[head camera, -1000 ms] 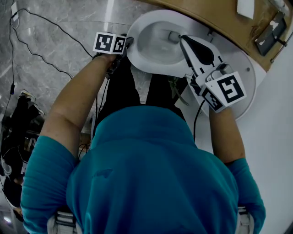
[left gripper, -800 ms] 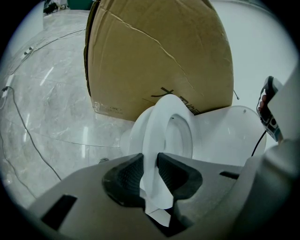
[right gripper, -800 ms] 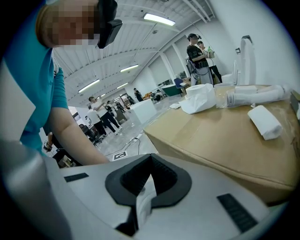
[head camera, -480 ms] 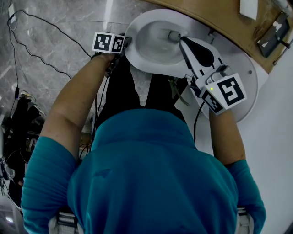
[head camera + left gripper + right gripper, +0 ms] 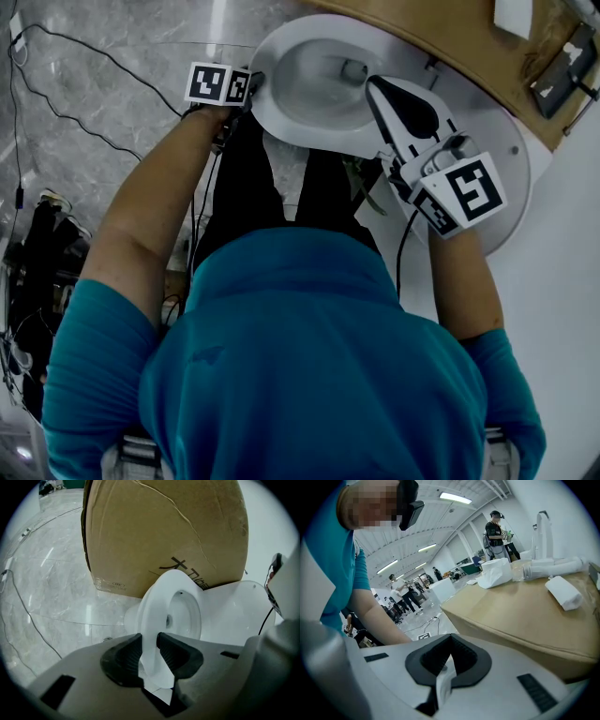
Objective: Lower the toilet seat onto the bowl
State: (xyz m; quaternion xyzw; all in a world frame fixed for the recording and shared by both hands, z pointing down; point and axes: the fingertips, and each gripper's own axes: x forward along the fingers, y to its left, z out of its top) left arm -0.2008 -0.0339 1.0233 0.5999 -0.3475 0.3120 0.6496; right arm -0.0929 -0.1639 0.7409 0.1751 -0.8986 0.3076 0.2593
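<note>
The white toilet seat (image 5: 281,120) lies low over the bowl (image 5: 319,80) at the top of the head view. My left gripper (image 5: 255,82) holds the seat's left rim. In the left gripper view the seat (image 5: 161,602) fills the gap of the left gripper (image 5: 149,641), and both black pads (image 5: 123,660) touch it. These jaws have just been opening a little, with the rim still between them. I cannot tell whether the seat rests on the bowl. My right gripper (image 5: 372,82) hovers over the bowl's right side, shut, with only a thin white strip at its throat (image 5: 450,641).
A big cardboard box (image 5: 450,37) stands right behind the toilet, with a dark device (image 5: 553,66) and white paper (image 5: 511,14) on it. The toilet stands on a white round base (image 5: 514,141). Cables (image 5: 94,66) run over the marble floor at left. Dark gear (image 5: 42,253) lies there too.
The left gripper and the seat rim in it have sunk slightly toward the bowl. The right gripper has stayed where it was.
</note>
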